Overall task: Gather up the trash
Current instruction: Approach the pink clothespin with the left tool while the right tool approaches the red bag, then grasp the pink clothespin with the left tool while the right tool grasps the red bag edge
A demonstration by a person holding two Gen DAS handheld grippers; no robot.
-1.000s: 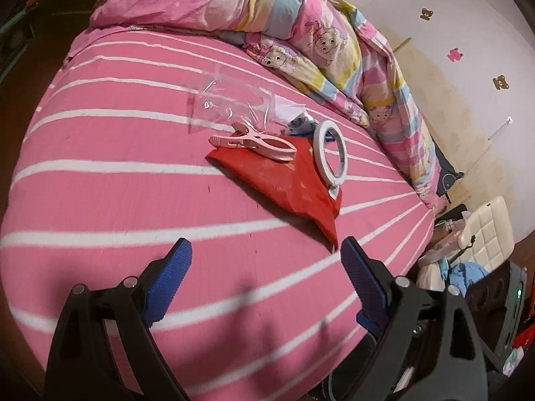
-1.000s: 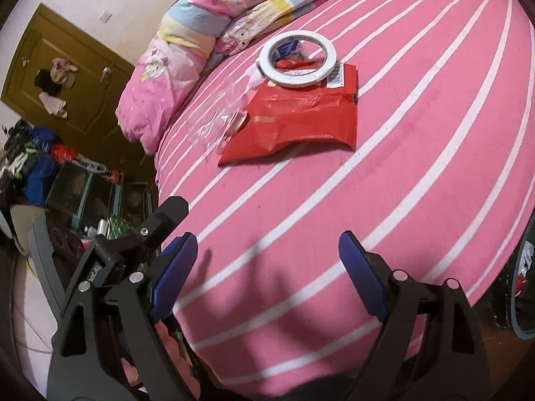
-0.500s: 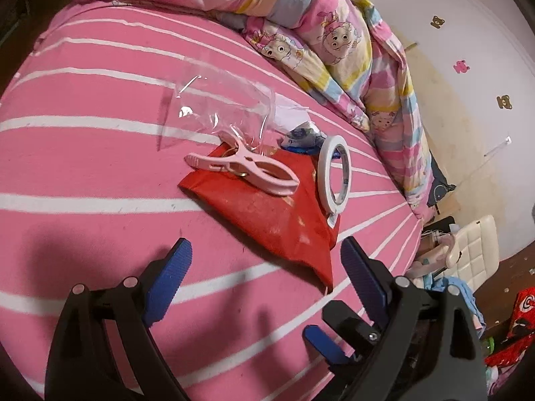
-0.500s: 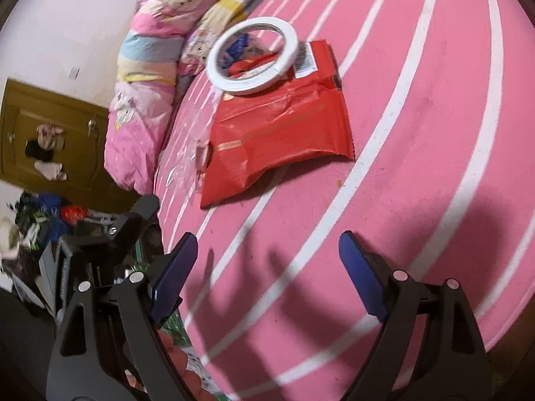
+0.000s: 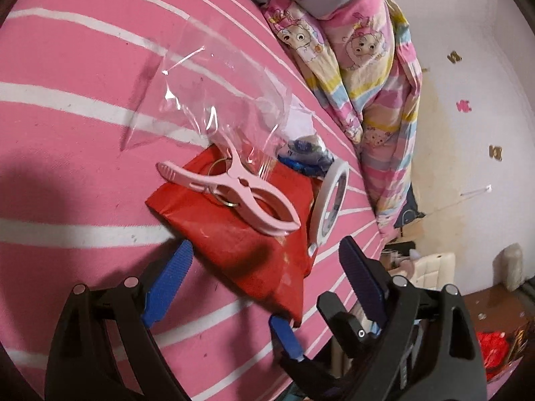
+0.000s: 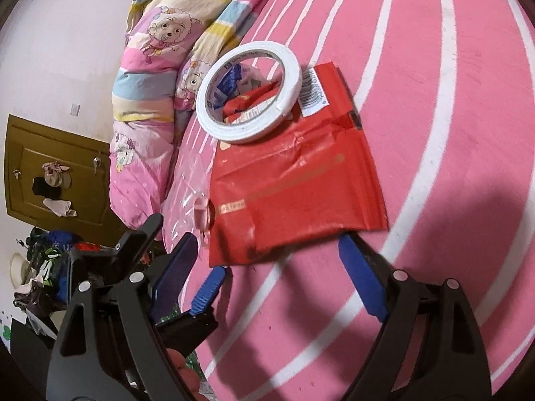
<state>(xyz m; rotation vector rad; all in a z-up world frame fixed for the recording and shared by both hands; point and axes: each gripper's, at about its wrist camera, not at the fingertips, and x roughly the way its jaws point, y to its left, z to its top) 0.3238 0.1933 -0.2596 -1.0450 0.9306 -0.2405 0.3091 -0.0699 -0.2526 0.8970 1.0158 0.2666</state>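
- Hovering low over the bed (image 6: 451, 133), we have nothing collected yet; every scrap is left to gather.
- Our left gripper (image 5: 264, 269) and right gripper (image 6: 267, 260) both stand with jaws wide, the left just narrowing, both empty.
- Red wrapper (image 6: 301, 183) lies just ahead of both.
- Beyond: pink clip (image 5: 234, 190), tape roll (image 6: 249, 95), clear plastic (image 5: 214, 93).
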